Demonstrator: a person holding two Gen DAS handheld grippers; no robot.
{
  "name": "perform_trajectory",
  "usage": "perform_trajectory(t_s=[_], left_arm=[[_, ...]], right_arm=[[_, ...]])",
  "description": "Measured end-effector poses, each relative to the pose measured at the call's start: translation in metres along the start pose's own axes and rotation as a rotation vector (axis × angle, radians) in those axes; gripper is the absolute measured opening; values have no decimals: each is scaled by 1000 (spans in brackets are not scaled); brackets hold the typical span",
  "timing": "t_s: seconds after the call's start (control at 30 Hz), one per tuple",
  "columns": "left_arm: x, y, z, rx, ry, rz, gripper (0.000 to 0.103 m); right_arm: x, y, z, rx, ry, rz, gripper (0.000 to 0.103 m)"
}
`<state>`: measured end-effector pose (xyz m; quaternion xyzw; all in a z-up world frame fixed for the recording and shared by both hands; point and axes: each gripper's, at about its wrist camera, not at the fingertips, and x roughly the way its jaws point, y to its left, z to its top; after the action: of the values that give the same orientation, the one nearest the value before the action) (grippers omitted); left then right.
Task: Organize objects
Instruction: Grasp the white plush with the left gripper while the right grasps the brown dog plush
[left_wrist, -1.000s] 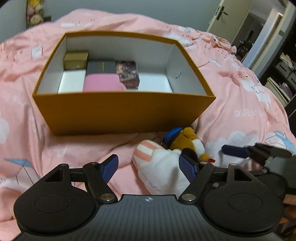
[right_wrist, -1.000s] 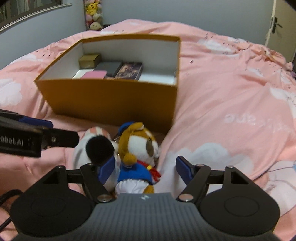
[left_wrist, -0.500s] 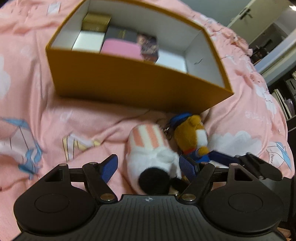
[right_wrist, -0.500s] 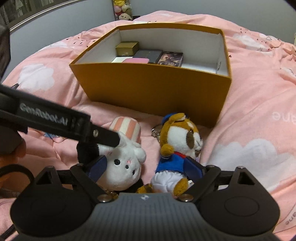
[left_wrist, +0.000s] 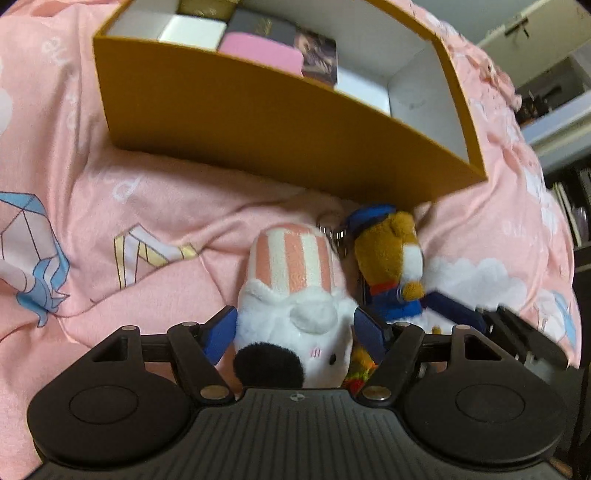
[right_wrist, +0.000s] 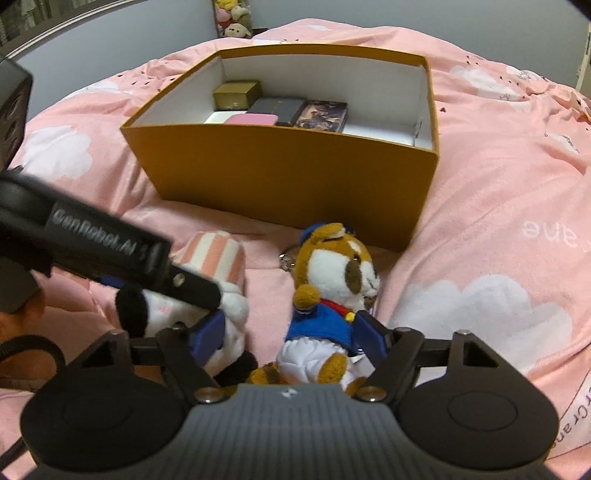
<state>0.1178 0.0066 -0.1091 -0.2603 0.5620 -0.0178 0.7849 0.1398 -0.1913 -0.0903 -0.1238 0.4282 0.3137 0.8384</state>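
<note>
Both toys lie low in frame before the orange box (right_wrist: 288, 177). My left gripper (left_wrist: 295, 330) is closing around the white plush (left_wrist: 295, 295), my right gripper (right_wrist: 286, 334) around the brown plush (right_wrist: 328, 291). So near, either could snag the other's toy or keyring.

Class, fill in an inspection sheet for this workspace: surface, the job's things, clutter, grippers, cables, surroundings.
Surface: pink bedspread with cloud prints, rumpled.
Job's things: open orange box holding several small boxes; white plush and brown plush lying in front of it.
Clutter: nothing seen.
Grippers: left gripper closing, white plush between its fingers; right gripper closing around the brown plush.
Cables: black cable at the right view's left edge.
Surroundings: grey wall, soft toys behind the bed, doorway.
</note>
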Motion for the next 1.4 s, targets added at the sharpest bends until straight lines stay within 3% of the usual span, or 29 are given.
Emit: perform_trajectory(t_s=[0.1,0.47,0.63,0.7,0.8,1.0,1.4], left_arm=[[3,-2,-3,58,33,18,84],[-3,5,-12,159,61,-30,77],[6,8,-11,166,35,-48,79],[8,10,-12,167,24,-55,79],[9,12,-13,151,10,-70,78],[-6,9,-18,150,-50,-77,73],[-45,1,-15,174,-196,-71,72]], right_arm=[[1,-4,0,11,0,-9,74],[11,-9,-2,5,24,-1,71],[23,-11,-4,8,57,-1,69],[28,-13,-5,20,72,-9,55],[32,-18,-8,59,83,18,51],[19,-17,-7,77,45,15,45],[-26,-22,11,159,-68,80,43]])
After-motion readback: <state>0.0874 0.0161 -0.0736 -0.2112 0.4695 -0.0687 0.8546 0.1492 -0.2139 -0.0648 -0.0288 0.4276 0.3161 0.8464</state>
